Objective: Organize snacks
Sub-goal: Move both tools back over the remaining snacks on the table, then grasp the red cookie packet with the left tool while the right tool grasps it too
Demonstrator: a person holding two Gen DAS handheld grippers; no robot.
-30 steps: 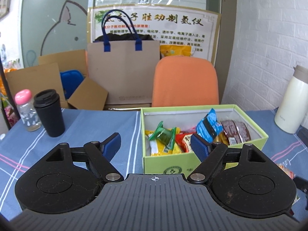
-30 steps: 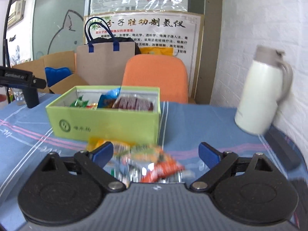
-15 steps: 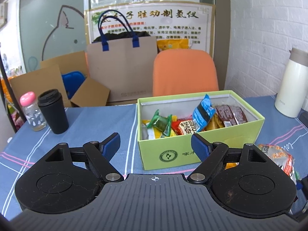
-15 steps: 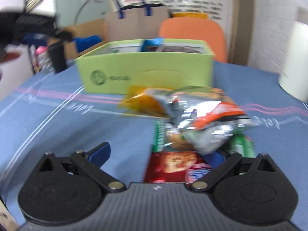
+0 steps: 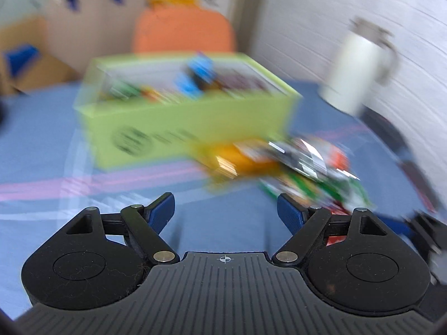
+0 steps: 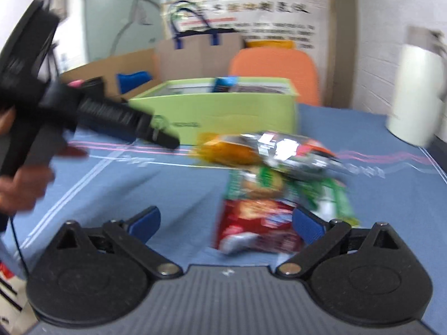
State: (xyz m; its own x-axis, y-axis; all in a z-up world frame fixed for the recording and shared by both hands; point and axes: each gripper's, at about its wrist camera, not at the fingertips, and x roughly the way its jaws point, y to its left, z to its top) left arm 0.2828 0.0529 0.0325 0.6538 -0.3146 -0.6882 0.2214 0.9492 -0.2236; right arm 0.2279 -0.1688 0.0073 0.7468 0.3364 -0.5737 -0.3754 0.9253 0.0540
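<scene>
A green box (image 5: pixel 192 117) with several snack packs in it stands on the blue tablecloth; it also shows in the right wrist view (image 6: pixel 223 111). A loose pile of snack packs (image 5: pixel 293 167) lies in front of the box's right corner. In the right wrist view the pile holds a silver-orange bag (image 6: pixel 282 150), a green pack (image 6: pixel 262 181) and a red pack (image 6: pixel 254 223). My left gripper (image 5: pixel 225 209) is open and empty, left of the pile. My right gripper (image 6: pixel 226 223) is open just before the red pack. The left wrist view is blurred.
A white thermos jug (image 5: pixel 360 64) stands at the right by the white brick wall. An orange chair (image 6: pixel 273 69), a paper bag (image 6: pixel 198 53) and cardboard boxes are behind the table. The left gripper's body and the hand holding it (image 6: pixel 56 117) cross the right wrist view's left.
The left gripper has swung right and down toward the loose pile, blurring its view. The right gripper has pulled back a little, and the left gripper's body has entered its view.
</scene>
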